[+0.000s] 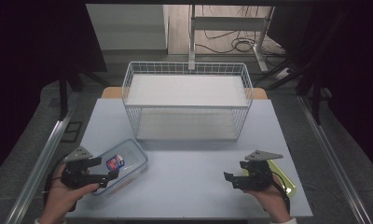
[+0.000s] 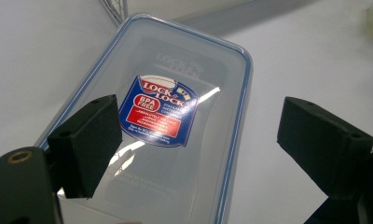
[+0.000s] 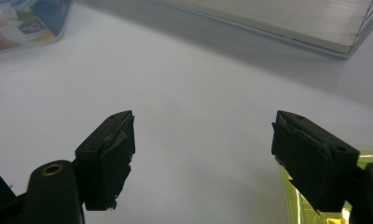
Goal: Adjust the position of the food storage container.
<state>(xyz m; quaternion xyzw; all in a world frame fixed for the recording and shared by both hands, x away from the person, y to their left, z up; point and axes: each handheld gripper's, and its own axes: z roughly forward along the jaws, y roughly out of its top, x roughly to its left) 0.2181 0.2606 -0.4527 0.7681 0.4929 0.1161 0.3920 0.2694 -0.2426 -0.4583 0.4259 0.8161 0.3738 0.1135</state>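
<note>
Nearest the camera, at the near left, the left gripper [image 1: 111,177] hung over the near end of the box [image 1: 128,163], its jaws spread wide and nothing between them; in the left gripper view one jaw stood over the box's clear base and the other outside its blue-edged wall, so the tool looked placed to pinch that wall, though no contact showed; the box lay on the table [image 1: 189,163], slanted away to the right, its label [image 2: 160,112] facing up; farther off, at the middle, stood the basket [image 1: 187,100], apart from the box, probably where it was meant to go; at the near right the right gripper [image 1: 230,179] waited low over bare table, jaws likewise spread and empty; just behind it lay a yellow-green lid [image 1: 287,184], perhaps next in turn.
</note>
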